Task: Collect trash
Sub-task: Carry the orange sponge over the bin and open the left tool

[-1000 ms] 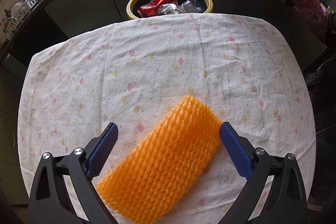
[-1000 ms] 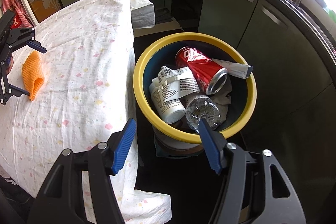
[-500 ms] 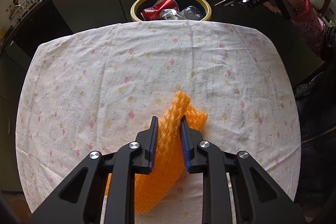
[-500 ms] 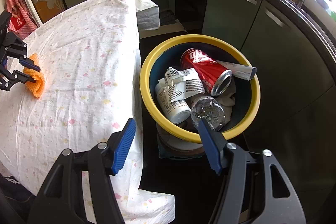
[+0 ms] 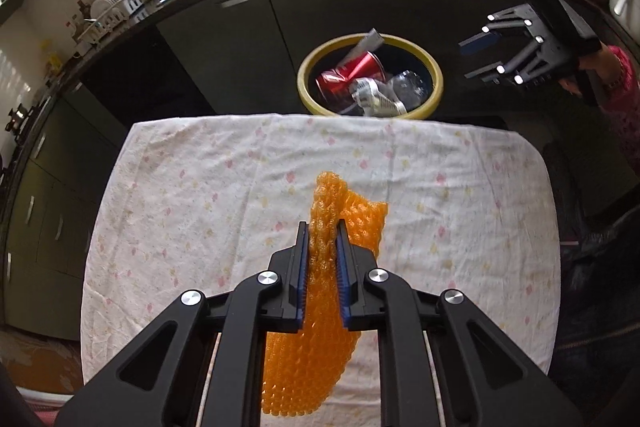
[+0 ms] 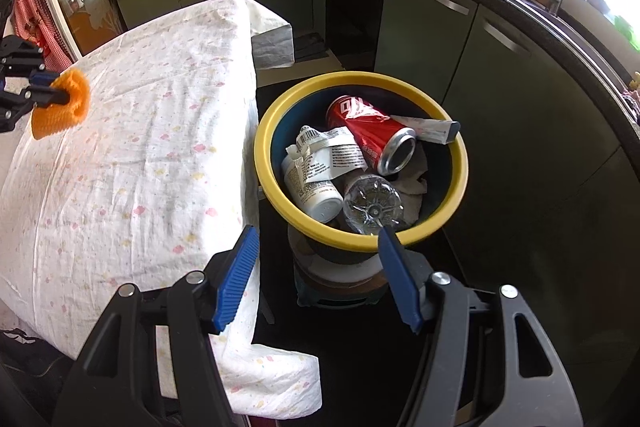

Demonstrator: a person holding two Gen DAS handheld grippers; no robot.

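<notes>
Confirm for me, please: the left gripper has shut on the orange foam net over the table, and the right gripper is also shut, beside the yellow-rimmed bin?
Not quite: the right gripper is open and holds nothing, as the right wrist view shows. The left gripper is indeed shut on the orange foam net over the table, with the yellow-rimmed bin nearby.

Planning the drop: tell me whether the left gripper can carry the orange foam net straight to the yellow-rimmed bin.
Probably yes. The left gripper is shut on the orange foam net; only bare tablecloth lies before the bin, whose top is open. The right gripper hovers nearby, off that line.
</notes>
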